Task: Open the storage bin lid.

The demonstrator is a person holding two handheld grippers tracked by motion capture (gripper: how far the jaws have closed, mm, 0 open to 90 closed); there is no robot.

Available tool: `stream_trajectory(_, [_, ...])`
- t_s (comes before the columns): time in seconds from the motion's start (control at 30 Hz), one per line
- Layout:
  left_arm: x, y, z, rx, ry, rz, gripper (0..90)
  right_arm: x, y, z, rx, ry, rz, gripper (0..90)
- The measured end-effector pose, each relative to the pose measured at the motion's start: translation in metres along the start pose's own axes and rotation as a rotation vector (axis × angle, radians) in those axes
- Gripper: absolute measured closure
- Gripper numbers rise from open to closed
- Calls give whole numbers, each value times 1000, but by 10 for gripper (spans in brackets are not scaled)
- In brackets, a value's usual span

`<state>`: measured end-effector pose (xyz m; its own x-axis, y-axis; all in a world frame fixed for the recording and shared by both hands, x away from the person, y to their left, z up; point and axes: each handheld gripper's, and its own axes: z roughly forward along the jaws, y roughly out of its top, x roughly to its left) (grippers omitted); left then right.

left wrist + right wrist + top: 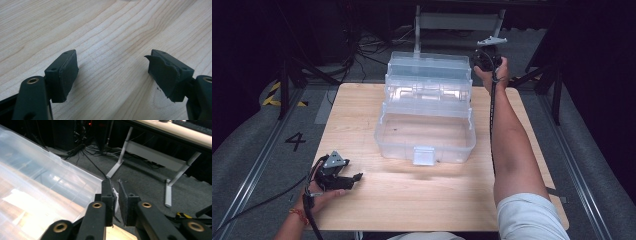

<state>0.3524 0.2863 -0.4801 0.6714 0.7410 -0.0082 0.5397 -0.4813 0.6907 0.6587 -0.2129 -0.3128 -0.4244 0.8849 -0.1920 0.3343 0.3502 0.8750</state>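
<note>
A clear plastic toolbox (424, 147) stands open in the middle of the wooden table (422, 200), its tiered trays and lid (429, 59) stepped back toward the far edge. My right gripper (480, 60) is at the lid's far right corner. In the right gripper view its jaws (116, 192) stand nearly together, with a thin bit of clear plastic from the lid (50, 177) pinched between them. My left gripper (356, 180) rests low on the near left of the table. Its jaws (112, 72) are wide apart over bare wood, holding nothing.
The box's front latch (423, 155) faces the person. Beyond the table is grey floor with cables (362, 50) and a white desk frame (172, 170). A metal rail (257, 160) and a floor mark "4" (295, 141) lie to the left.
</note>
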Motion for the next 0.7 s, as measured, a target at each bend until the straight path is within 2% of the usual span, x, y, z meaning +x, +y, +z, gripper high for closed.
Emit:
stream_trajectory(0.2, [0,0,0,1,-1,-1,245,2,-1,1,13,10,-5,848])
stream_trajectory(0.57, [0,0,0,2,1,2,246,3,2,-5,-1,11,-4,832])
stream_trajectory(0.7, [0,0,0,0,1,0,246,5,3,-8,-6,12,-20,815])
